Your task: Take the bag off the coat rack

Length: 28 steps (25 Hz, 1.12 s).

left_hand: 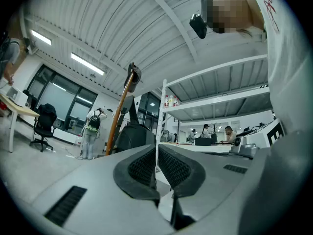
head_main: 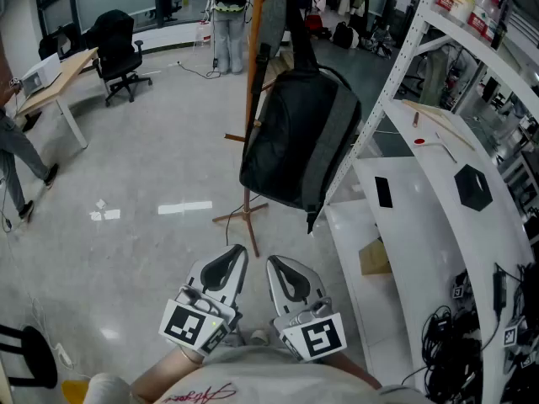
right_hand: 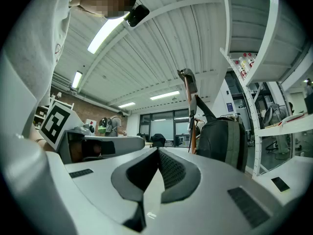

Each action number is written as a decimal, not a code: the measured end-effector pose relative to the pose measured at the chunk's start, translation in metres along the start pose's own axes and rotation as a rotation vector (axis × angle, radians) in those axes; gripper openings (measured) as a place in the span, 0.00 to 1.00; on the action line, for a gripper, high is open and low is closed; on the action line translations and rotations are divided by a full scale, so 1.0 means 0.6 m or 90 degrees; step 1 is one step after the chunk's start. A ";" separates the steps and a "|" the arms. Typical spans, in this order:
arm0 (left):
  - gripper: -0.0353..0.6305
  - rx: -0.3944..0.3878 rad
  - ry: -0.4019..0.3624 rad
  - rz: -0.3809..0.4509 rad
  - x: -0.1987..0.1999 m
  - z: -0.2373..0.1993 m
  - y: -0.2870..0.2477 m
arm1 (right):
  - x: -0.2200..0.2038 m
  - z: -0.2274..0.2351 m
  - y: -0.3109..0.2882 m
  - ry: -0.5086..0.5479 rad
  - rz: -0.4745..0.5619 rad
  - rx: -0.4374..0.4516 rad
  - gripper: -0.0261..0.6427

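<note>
A black and grey backpack [head_main: 299, 137] hangs by its strap from a wooden coat rack [head_main: 255, 57] ahead of me. Both grippers are held low and close to my body, well short of the bag and below it. The left gripper [head_main: 226, 268] is shut with nothing between its pads. The right gripper [head_main: 289, 278] beside it is also shut and empty. In the left gripper view the bag [left_hand: 133, 133] and the rack pole [left_hand: 117, 116] show beyond the shut gripper [left_hand: 156, 153]. The right gripper view has the bag [right_hand: 222, 141] to the right of the pole [right_hand: 188, 111], past its gripper [right_hand: 158, 153].
A white shelving unit [head_main: 438, 183] stands close on the right of the bag, with cables [head_main: 455, 343] at its near end. An office chair [head_main: 118, 49] and a desk [head_main: 55, 78] are far left. One person [head_main: 229, 15] stands behind the rack, another's leg [head_main: 21, 158] at the left edge.
</note>
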<state>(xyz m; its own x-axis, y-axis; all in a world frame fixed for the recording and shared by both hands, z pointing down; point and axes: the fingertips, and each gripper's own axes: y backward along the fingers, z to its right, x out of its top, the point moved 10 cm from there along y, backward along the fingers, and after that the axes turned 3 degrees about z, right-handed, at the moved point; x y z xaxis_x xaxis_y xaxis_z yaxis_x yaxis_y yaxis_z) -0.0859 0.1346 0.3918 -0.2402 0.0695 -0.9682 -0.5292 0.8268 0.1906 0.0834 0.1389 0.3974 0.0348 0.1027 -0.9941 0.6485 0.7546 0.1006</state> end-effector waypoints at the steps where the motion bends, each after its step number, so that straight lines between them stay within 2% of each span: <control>1: 0.10 0.000 -0.001 0.001 0.000 0.000 -0.002 | 0.000 0.001 -0.001 0.007 -0.001 0.001 0.07; 11: 0.10 0.002 -0.002 0.002 -0.001 -0.006 -0.009 | -0.002 0.009 -0.008 0.024 0.000 0.003 0.07; 19: 0.10 -0.001 -0.008 0.003 0.000 0.004 -0.015 | 0.014 0.018 -0.002 0.035 0.043 0.010 0.07; 28: 0.10 0.031 -0.002 0.010 -0.010 0.028 -0.008 | 0.004 0.035 0.021 -0.006 0.039 0.015 0.07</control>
<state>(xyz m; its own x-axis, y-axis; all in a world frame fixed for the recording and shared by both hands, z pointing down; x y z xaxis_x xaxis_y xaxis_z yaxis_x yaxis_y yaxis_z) -0.0685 0.1395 0.3941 -0.2453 0.0845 -0.9658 -0.4855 0.8515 0.1978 0.1079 0.1351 0.3953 0.0828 0.1423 -0.9864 0.6628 0.7313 0.1611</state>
